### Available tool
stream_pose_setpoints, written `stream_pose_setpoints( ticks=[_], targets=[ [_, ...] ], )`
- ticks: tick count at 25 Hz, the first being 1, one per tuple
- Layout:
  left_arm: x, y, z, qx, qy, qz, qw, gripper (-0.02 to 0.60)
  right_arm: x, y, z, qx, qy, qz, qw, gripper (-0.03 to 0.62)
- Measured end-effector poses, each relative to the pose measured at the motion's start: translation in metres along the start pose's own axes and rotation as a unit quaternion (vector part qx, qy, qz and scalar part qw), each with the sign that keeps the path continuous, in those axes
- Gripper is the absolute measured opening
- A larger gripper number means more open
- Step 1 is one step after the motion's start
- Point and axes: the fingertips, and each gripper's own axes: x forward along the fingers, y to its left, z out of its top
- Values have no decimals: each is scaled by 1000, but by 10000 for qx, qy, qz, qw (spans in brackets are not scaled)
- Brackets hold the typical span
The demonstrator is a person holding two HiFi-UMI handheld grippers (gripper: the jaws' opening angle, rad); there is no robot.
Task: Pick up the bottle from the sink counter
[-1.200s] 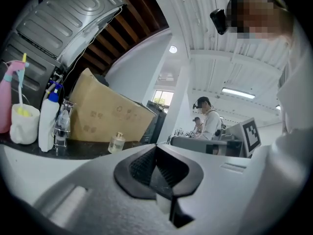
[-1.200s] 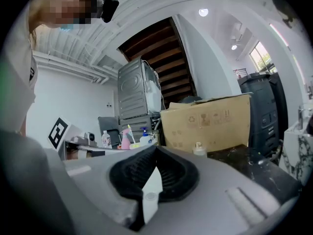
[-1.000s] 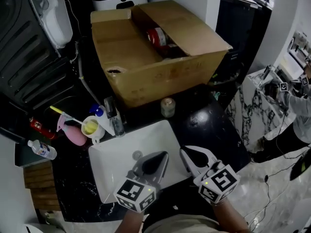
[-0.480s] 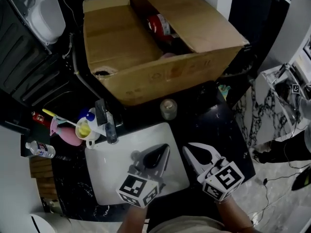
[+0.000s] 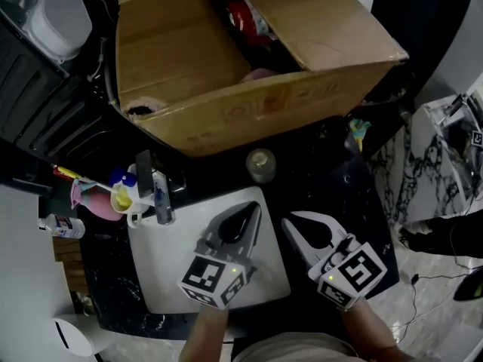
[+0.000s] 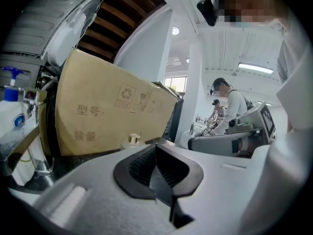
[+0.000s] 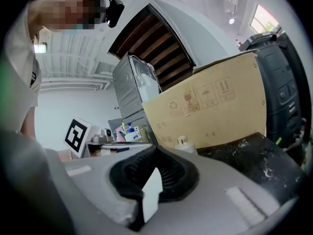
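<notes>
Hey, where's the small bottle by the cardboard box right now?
In the head view, the small bottle stands on the black counter, centre frame, between the cardboard box behind it and the white sink in front.

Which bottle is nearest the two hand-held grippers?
The small pale bottle, standing alone in front of the cardboard box, just past the sink. The blue-topped pump bottle and the clear water bottle are farther away, off to the left.

Cardboard box (image 6: 112, 111), left of left gripper view, bore "型号" above "数量" — recycling sign printed higher up.
</notes>
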Motion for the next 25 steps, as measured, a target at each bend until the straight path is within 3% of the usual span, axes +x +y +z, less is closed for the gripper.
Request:
stream_pose_setpoints(
  ticks=[7,10,17,25],
  targets=[
    [20,13,-2,-39,42,192,9998,3,11,-18,3,-181,180,139,9996,3],
    [30,17,-9,-67,132,208,9997,104,14,-25,1,-141,217,177,9995,3],
    [51,27,-31,-212,358,316,9986,235,19,-47,-4,-76,286,160,9994,3],
    [75,44,-38,-289,452,582,9969,316,24,-60,-12,-180,356,173,9991,3]
  ],
)
